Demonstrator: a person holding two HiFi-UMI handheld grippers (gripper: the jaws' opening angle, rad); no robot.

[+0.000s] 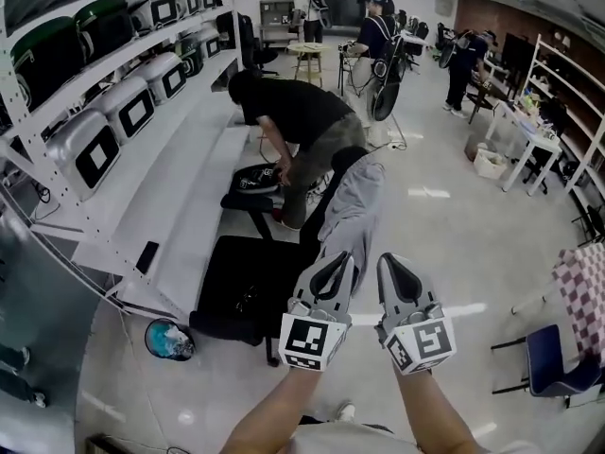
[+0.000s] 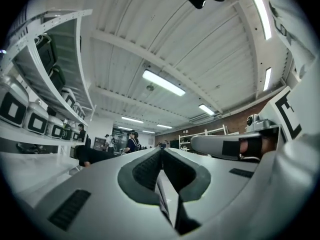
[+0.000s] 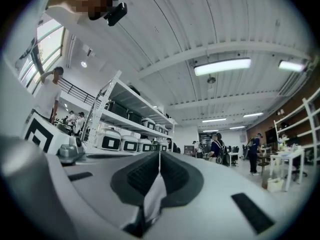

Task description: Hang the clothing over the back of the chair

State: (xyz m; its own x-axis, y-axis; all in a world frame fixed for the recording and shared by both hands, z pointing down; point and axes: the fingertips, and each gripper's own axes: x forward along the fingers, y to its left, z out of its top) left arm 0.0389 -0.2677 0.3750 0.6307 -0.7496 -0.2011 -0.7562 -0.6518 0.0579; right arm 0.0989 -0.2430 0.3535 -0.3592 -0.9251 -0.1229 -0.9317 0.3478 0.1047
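Centre frame, draping step: left gripper (image 1: pixel 336 261) and right gripper (image 1: pixel 389 263) clamped on grey garment (image 1: pixel 357 206) lying over black office chair (image 1: pixel 241 287) back; next probably calls for evening out, then release.

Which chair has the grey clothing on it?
The black chair straight ahead; the grey clothing lies over its backrest. The blue chair at the right carries none.

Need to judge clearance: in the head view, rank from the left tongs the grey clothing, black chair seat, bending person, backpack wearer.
1. Grey clothing: pinched in the left tongs.
2. Black chair seat: just left, below.
3. Bending person: beyond the chair.
4. Backpack wearer: far end.
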